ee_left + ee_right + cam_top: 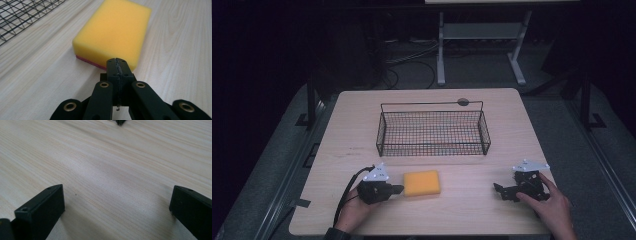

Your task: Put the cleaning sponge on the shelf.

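Yellow sponge (pixel 422 183) lies ungrasped outside the wire basket (pixel 432 131); left tongs (pixel 117 68) clenched empty beside it, right tongs (pixel 117 205) released.

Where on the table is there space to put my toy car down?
Bare wood lies between the yellow sponge and the right gripper, and along both ends of the wire basket. It is crowded at the sponge's left, where the left gripper points shut at its edge.
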The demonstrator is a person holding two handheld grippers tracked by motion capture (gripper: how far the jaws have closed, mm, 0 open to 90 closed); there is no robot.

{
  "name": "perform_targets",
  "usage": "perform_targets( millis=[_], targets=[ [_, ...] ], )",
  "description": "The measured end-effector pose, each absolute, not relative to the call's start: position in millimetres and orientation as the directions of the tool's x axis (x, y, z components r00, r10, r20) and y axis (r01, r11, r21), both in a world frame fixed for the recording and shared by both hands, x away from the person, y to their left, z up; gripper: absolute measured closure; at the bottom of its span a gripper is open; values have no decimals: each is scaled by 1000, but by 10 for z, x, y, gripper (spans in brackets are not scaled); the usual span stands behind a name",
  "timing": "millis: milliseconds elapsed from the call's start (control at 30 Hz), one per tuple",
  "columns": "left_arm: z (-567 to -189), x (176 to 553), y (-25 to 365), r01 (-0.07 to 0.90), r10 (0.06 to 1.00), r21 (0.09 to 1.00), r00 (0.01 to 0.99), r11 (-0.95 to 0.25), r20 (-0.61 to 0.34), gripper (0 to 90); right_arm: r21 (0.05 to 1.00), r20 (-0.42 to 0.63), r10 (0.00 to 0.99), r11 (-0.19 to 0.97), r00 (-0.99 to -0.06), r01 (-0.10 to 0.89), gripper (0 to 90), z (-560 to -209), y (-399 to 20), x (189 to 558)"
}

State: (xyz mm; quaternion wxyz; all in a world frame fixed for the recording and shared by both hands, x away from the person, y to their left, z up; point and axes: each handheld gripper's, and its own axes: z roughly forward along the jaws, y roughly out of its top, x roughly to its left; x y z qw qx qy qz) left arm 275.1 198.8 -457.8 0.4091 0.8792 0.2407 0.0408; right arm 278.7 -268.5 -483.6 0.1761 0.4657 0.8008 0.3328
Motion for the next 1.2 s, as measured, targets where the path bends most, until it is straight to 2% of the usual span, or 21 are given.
perform_targets(
  millis=[633, 967, 1200],
  targets=[
    [-4565, 2636, 1768, 353, 384, 732, 914, -583, -135, 899, 697, 28, 863, 345, -504, 629, 0, -4836, -2685, 2787],
    [-4483, 2630, 1757, 364, 397, 721, 908, -590, -134, 897, 697, 29, 864, 343, -503, 629, 0, -4836, -2683, 2787],
    [-4410, 2664, 1752, 367, 424, 698, 900, -615, -99, 783, 697, 28, 863, 345, -504, 629, 0, -4836, -2685, 2787]
  ],
)
